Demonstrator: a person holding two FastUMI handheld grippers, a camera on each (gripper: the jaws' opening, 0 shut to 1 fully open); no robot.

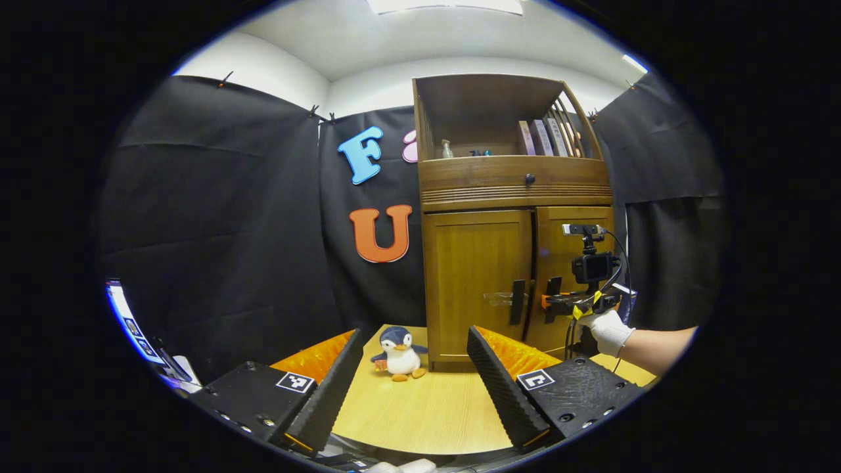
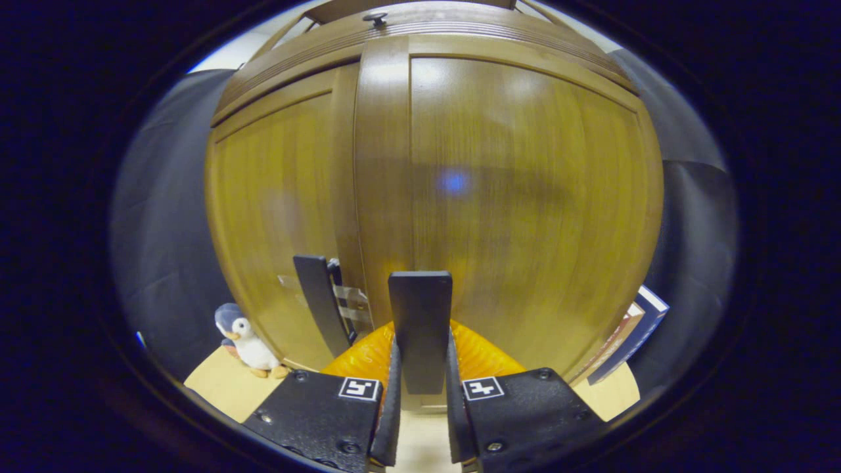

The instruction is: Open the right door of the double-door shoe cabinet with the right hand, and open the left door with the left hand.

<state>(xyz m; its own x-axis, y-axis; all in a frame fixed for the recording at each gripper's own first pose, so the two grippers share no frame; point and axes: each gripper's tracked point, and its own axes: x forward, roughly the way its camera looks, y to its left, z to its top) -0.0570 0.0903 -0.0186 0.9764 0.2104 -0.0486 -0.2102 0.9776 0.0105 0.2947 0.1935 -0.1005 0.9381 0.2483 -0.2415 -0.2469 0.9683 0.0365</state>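
My right claw [image 2: 420, 420] is pinching the right door handle [image 2: 420, 328] of the shoe cabinet [image 1: 512, 217], which stands at the back of the counter [image 1: 420, 414]; right door [image 2: 525, 197] looks shut or barely cracked. Left claw [image 1: 414, 387] is spread wide, holding nothing, well back from the left door handle [image 1: 518, 302]. Risks I see: the grip sits low on a slim bar, so a straight pull instead of following the hinge arc could slip the pads off or drag the cabinet forward. The handles sit just beside each other, so bringing the left in too soon could hit the right claw. Penguin toy [image 1: 399, 353] near the left door's corner may get swept by that door.
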